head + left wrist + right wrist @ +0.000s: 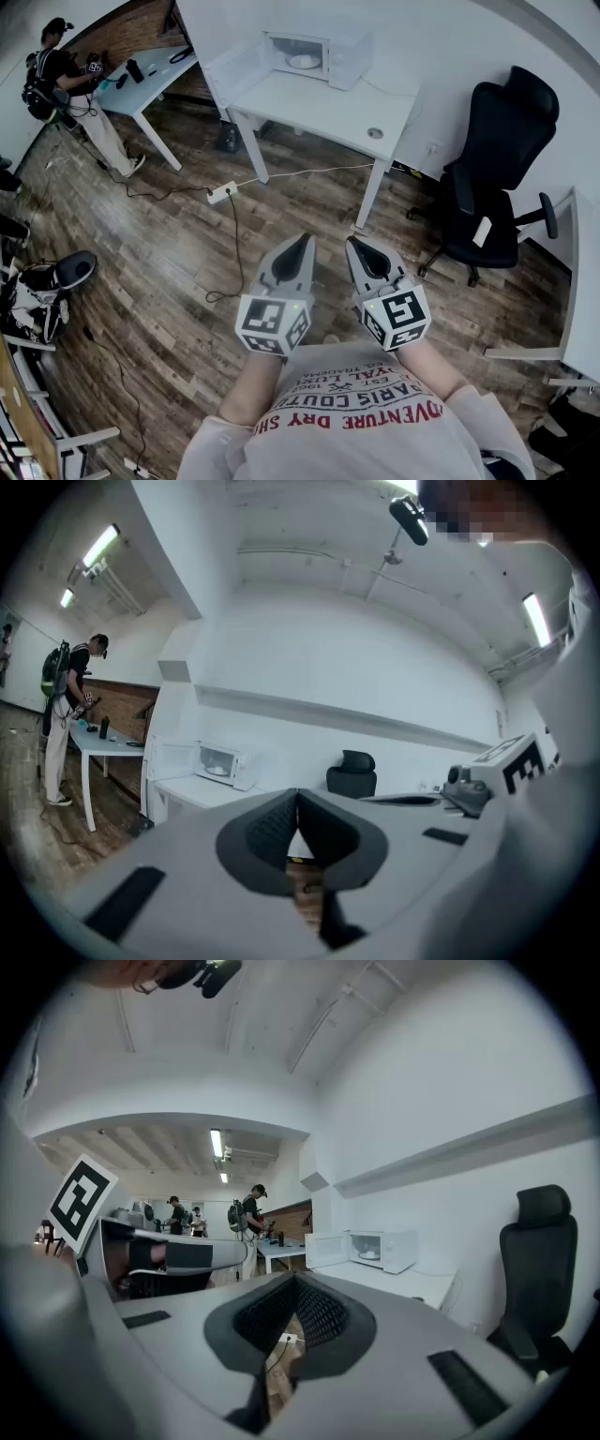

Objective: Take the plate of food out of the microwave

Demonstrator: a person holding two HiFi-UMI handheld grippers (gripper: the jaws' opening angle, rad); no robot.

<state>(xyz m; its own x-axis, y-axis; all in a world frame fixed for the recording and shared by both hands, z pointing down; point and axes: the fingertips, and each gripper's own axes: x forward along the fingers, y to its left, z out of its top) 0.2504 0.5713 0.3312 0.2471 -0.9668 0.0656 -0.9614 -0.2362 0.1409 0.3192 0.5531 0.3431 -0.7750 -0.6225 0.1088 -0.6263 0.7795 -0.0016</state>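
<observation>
The white microwave (pixel 314 52) stands at the back of a white table (pixel 309 103) across the room, its door (pixel 234 67) swung open to the left. A pale plate (pixel 305 62) sits inside it; what lies on it is too small to tell. My left gripper (pixel 301 244) and right gripper (pixel 360 247) are held side by side close to my chest, far from the table, both shut and empty. The left gripper view shows the microwave (pixel 221 762) in the distance past the shut left gripper (pixel 297 795). The right gripper view shows microwave (pixel 372 1248) and plate (pixel 370 1255) beyond the right gripper (pixel 296 1279).
A black office chair (pixel 492 178) stands right of the table. A small round object (pixel 375 133) lies on the tabletop. A power strip (pixel 222 194) and cables trail over the wooden floor. A person (pixel 61 80) works at another table (pixel 141 80) at the far left.
</observation>
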